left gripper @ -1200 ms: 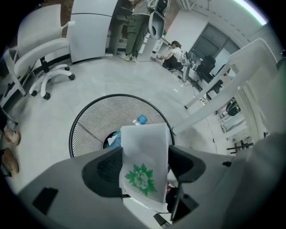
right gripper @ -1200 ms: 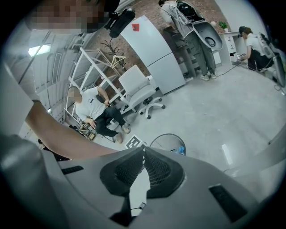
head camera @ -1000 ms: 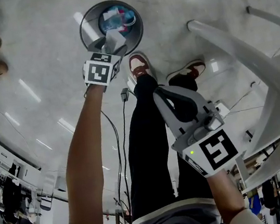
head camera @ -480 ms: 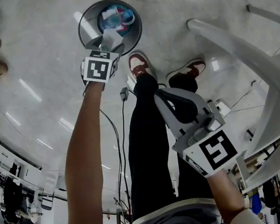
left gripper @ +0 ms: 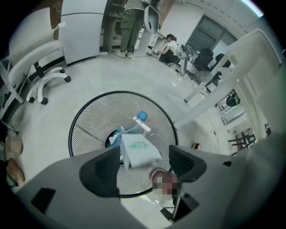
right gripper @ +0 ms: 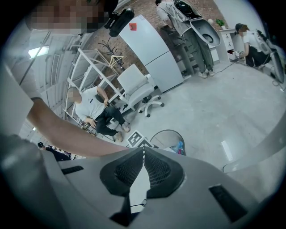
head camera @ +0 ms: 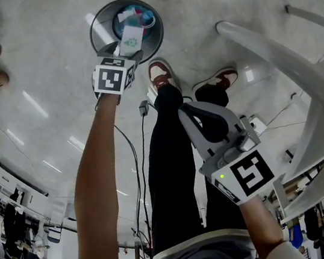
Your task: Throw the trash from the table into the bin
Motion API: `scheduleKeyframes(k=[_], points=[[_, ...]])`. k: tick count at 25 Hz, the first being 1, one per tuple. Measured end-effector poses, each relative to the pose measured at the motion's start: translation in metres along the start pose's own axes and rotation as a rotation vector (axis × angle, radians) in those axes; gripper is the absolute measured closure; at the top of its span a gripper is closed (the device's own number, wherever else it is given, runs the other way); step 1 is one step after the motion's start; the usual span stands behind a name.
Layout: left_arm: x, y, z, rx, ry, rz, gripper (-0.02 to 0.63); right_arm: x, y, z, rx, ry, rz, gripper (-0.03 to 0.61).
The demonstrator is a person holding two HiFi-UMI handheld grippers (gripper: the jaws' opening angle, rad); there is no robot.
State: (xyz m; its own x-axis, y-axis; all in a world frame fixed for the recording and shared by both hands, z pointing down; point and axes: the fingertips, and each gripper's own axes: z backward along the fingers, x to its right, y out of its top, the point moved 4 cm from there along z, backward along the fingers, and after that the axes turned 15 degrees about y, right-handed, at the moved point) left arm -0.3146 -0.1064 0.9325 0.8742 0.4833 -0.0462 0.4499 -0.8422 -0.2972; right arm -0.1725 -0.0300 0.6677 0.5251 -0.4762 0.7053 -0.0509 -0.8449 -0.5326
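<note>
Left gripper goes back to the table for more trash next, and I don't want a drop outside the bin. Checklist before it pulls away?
1. Left gripper over the opening of the round dark wire-mesh bin: ok.
2. Left jaws apart: ok.
3. Small white carton with green print free of both pads: cannot tell; there is a clear gap at one, but its edge sits close to the other.
4. Carton above the bin's mouth, inside the rim: ok.
5. Right gripper shut, nothing between its jaws: ok.
6. Room in the bin: ok; clear plastic bottle with blue cap lies low inside.
</note>
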Motion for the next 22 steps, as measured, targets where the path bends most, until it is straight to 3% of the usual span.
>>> scheduleKeyframes(k=[10,15,22], points=[[0.003,-0.006,0.009,0.002,0.020,0.013,0.285,-0.004,-0.004,0.009,0.005,-0.006,0.006,0.554],[0.006,-0.008,0.011,0.008,0.006,0.105,0.287,-0.003,-0.002,0.015,0.016,-0.010,0.012,0.554],[0.011,0.005,0.028,0.064,0.034,0.144,0.288,-0.005,0.004,0.025,0.033,-0.011,0.027,0.554]])
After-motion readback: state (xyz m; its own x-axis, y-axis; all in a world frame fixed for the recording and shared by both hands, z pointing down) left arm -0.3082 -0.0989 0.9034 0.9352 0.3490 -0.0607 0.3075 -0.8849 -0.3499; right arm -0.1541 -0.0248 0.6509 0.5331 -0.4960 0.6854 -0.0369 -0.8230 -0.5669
